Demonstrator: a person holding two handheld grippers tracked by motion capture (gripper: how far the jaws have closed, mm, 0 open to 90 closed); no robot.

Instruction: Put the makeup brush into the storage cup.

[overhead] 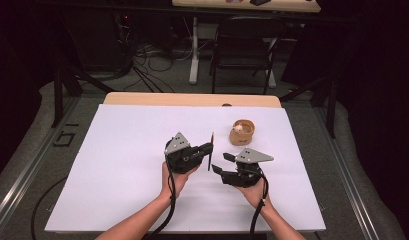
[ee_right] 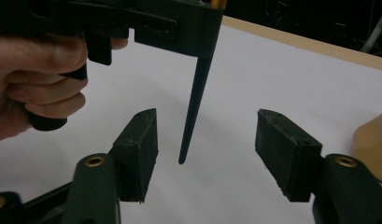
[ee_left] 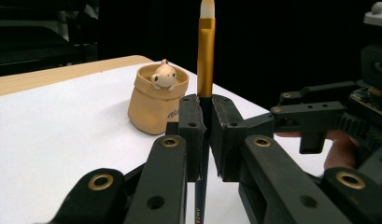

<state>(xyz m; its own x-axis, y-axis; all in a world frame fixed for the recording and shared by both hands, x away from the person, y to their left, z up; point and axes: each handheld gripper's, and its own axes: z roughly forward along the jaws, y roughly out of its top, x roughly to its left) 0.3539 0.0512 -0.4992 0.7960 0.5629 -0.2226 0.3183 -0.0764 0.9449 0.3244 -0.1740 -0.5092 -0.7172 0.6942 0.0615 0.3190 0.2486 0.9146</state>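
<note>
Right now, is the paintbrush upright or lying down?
Upright: the left gripper clamps the paintbrush, bristles up, handle tip down.

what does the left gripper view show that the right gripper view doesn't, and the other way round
Left gripper view: the brush's gold ferrule and pale tip standing upright, clamped between the left tool's pads, plus the whole tan pot with a small animal figure on its rim.

Right gripper view: the brush's dark pointed handle end hanging between the right tool's spread pads, touching neither.

Both: the brush, the white tabletop and some of the tan pot.
</note>
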